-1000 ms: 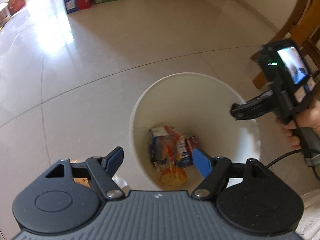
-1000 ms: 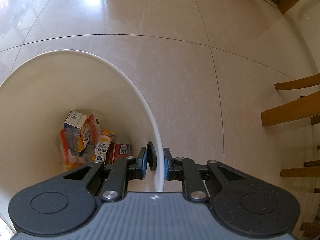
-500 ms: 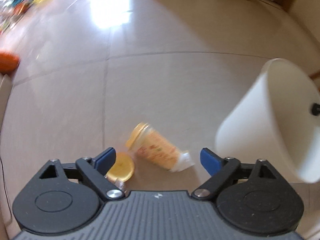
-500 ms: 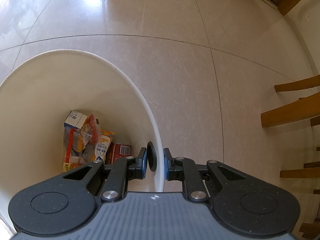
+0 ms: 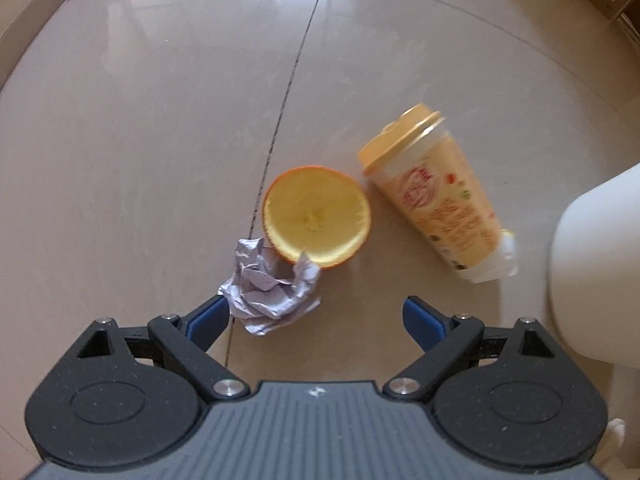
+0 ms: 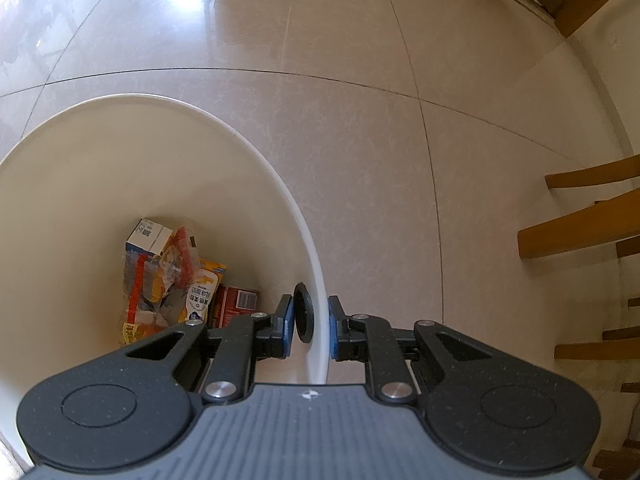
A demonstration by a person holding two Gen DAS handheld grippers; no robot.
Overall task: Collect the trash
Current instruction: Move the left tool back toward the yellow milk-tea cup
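The left gripper [image 5: 316, 314] is pointed steeply down, its jaws just opened wide, nothing held. The right gripper [image 6: 310, 326] is clamped narrowly.

Glossy beige tiled floor [image 6: 360, 128] with dark grout lines, window glare far; wooden chair legs [image 6: 576, 232] right.

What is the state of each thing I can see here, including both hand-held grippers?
Left hand-held gripper: open, holding nothing, above the floor trash.
Right hand-held gripper: shut on the bin rim.
Bin: upright, partly filled with cartons and wrappers.
Orange half: on the floor, cut face up.
Crumpled paper: on the floor, touching the orange half.
Cup: lying on its side, lid on.
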